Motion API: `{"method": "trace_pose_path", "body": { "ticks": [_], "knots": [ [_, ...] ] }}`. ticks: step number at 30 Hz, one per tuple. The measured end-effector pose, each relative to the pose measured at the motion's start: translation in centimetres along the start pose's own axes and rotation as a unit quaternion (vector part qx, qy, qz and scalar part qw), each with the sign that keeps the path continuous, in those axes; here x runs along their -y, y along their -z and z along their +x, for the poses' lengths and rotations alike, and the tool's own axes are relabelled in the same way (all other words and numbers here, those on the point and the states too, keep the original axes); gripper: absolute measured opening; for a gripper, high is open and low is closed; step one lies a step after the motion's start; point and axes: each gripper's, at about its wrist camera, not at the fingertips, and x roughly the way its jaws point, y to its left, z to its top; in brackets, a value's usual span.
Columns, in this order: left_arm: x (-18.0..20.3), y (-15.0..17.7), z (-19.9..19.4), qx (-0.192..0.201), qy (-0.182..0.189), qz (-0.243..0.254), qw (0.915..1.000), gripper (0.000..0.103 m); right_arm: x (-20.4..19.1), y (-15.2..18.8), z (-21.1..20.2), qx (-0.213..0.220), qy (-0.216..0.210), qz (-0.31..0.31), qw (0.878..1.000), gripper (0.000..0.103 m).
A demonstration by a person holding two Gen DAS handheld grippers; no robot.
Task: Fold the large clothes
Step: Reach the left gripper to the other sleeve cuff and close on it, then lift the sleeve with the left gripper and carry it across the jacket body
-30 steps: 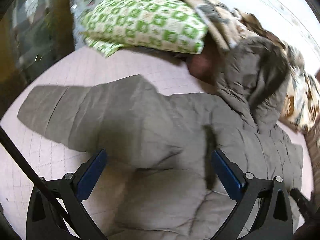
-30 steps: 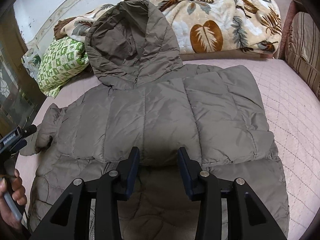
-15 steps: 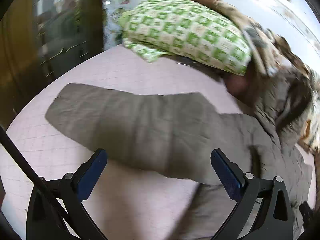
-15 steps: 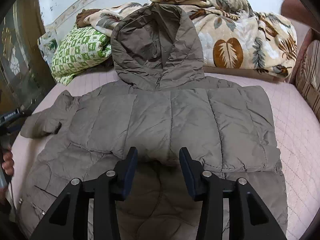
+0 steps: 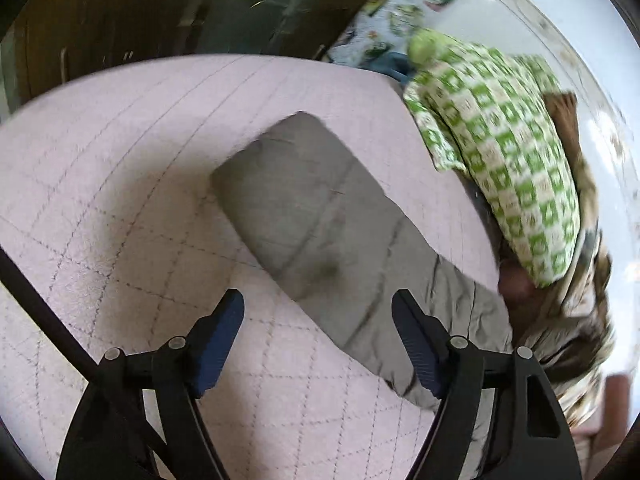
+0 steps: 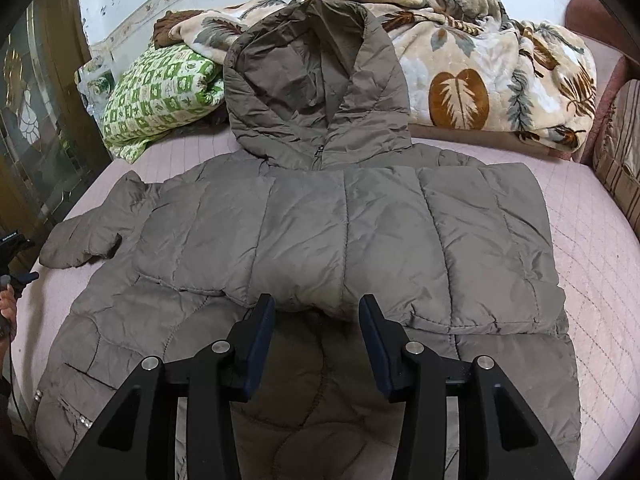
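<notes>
A large taupe hooded puffer jacket [image 6: 320, 232] lies flat on the pink quilted bed [image 6: 600, 264], hood towards the pillows. One sleeve is folded across its chest. The other sleeve [image 5: 320, 216] lies stretched out to the left on the bed. My left gripper [image 5: 318, 320] is open and empty, hovering just above that sleeve near its cuff end. My right gripper [image 6: 316, 316] is open and empty, with the edge of the folded sleeve lying between its fingers.
A green-and-white checked pillow [image 6: 160, 92] and a leaf-patterned blanket [image 6: 480, 64] lie at the head of the bed. A striped cushion [image 6: 620, 140] stands at the right. A dark wooden cabinet with glass [image 6: 36, 128] stands along the left edge of the bed.
My left gripper has swung left along the jacket from the body out to the free sleeve. My right gripper stays open by the folded sleeve, pulling back slightly.
</notes>
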Motion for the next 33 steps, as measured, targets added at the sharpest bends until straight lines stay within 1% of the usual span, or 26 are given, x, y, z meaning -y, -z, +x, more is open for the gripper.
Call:
{"method": "trace_pose_path", "body": {
  "ticks": [2, 4, 6, 7, 10, 12, 13, 16, 17, 18, 19, 21, 22, 24, 27, 29, 33],
  "knots": [
    [-0.8, -0.4, 0.6, -0.004, 0.009, -0.014, 0.9998, 0.067, -0.2, 0.0, 0.1, -0.001, -0.003, -0.001, 1.000, 0.047],
    [-1.3, -0.6, 1.2, -0.001, 0.015, -0.022, 0.9996, 0.066, -0.4, 0.0, 0.3, -0.001, -0.002, -0.003, 1.000, 0.047],
    [-1.7, -0.8, 2.1, 0.002, 0.018, -0.024, 0.9996, 0.058, -0.5, 0.0, 0.4, -0.002, -0.004, -0.005, 1.000, 0.047],
    [-1.9, -0.8, 2.4, 0.004, 0.018, -0.024, 0.9995, 0.056, -0.6, 0.0, 0.5, -0.003, -0.004, -0.006, 1.000, 0.047],
    [-1.9, -1.9, 3.9, 0.028, 0.023, -0.016, 0.9992, 0.056, -0.4, 0.0, 0.6, -0.003, -0.006, 0.000, 1.000, 0.047],
    [-1.9, -2.5, 4.6, 0.043, 0.027, -0.020, 0.9985, 0.060, -0.1, 0.0, 0.7, -0.004, -0.009, 0.008, 1.000, 0.047],
    [-2.0, -2.6, 4.7, 0.050, 0.029, -0.021, 0.9981, 0.061, 0.1, 0.0, 0.6, -0.003, -0.009, 0.011, 1.000, 0.047],
    [-1.4, -3.0, 5.1, 0.064, 0.012, -0.017, 0.9977, 0.059, 0.5, 0.0, 0.8, -0.005, -0.010, 0.021, 1.000, 0.047],
    [-1.3, -2.9, 5.1, 0.070, 0.002, -0.017, 0.9974, 0.046, 0.7, 0.0, 0.9, -0.006, -0.009, 0.024, 1.000, 0.047],
    [-1.3, -2.9, 5.2, 0.072, -0.017, -0.014, 0.9972, 0.026, 0.7, 0.0, 0.9, -0.006, -0.009, 0.026, 1.000, 0.047],
    [-1.3, -3.0, 5.1, 0.072, -0.025, -0.012, 0.9970, 0.020, 0.8, 0.0, 0.9, -0.006, -0.009, 0.029, 1.000, 0.047],
    [-1.4, -3.0, 4.7, 0.078, -0.010, -0.017, 0.9968, 0.014, 0.9, -0.1, 1.0, -0.006, -0.010, 0.033, 0.999, 0.047],
    [-1.3, -3.0, 4.3, 0.081, -0.003, -0.016, 0.9966, 0.014, 1.0, -0.1, 0.9, -0.005, -0.010, 0.034, 0.999, 0.047],
    [-0.3, -3.1, 3.1, 0.098, 0.006, 0.001, 0.9951, 0.013, 1.0, -0.2, 0.8, 0.000, -0.012, 0.038, 0.999, 0.047],
    [2.1, -2.8, 0.9, 0.122, 0.027, 0.027, 0.9918, 0.013, 0.9, -0.3, 0.5, 0.007, -0.014, 0.040, 0.999, 0.047],
    [3.8, -2.5, -0.4, 0.134, 0.049, 0.042, 0.9889, 0.013, 1.0, -0.3, 0.3, 0.008, -0.016, 0.043, 0.999, 0.047],
    [8.0, -1.4, -3.3, 0.156, 0.089, 0.087, 0.9798, 0.013, 1.4, -0.4, -0.1, 0.012, -0.018, 0.051, 0.998, 0.047]
  ]
}}
